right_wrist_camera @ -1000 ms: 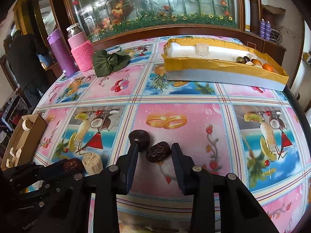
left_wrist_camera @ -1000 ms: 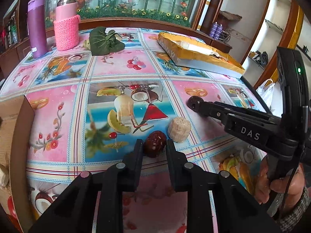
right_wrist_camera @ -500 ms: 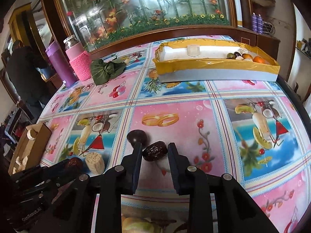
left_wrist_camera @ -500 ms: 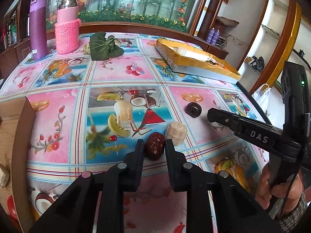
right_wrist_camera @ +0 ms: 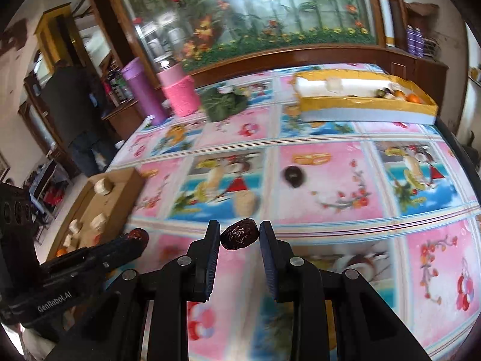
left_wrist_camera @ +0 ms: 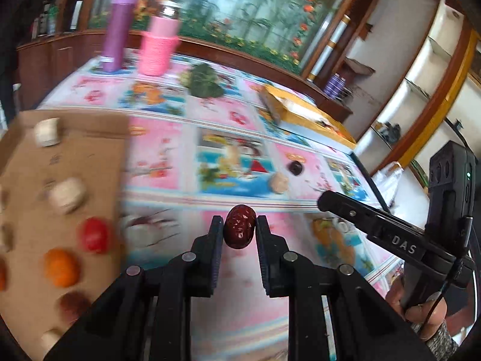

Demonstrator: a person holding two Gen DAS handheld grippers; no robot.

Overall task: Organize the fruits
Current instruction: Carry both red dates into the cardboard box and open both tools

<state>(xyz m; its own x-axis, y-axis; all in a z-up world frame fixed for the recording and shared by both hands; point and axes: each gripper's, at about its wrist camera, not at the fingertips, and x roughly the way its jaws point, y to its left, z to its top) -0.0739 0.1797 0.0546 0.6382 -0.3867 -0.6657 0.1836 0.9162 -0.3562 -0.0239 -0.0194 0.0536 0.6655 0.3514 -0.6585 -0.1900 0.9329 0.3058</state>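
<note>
My left gripper [left_wrist_camera: 239, 231] is shut on a red date [left_wrist_camera: 239, 230] and holds it above the table near the cardboard tray [left_wrist_camera: 90, 156]; that date also shows in the right wrist view [right_wrist_camera: 139, 236]. My right gripper [right_wrist_camera: 239, 236] is shut on a dark red date [right_wrist_camera: 239, 236], lifted above the table. A dark round fruit [right_wrist_camera: 293, 176] and a beige lump [right_wrist_camera: 245, 203] lie on the tablecloth beyond it. The cardboard tray [right_wrist_camera: 120, 180] at the left holds several fruits and beige pieces. A yellow tray [right_wrist_camera: 366, 103] with several fruits stands at the back right.
A purple bottle [right_wrist_camera: 142, 90], a pink-sleeved jar [right_wrist_camera: 179, 91] and a green leafy bundle [right_wrist_camera: 225, 103] stand at the back of the table. The table edge runs along the right [right_wrist_camera: 463, 162]. A person stands at the far left [right_wrist_camera: 75, 105].
Both grippers closed on their dates and lifted them off the table. The left gripper swung left toward the cardboard tray; the right gripper pulled back and up.
</note>
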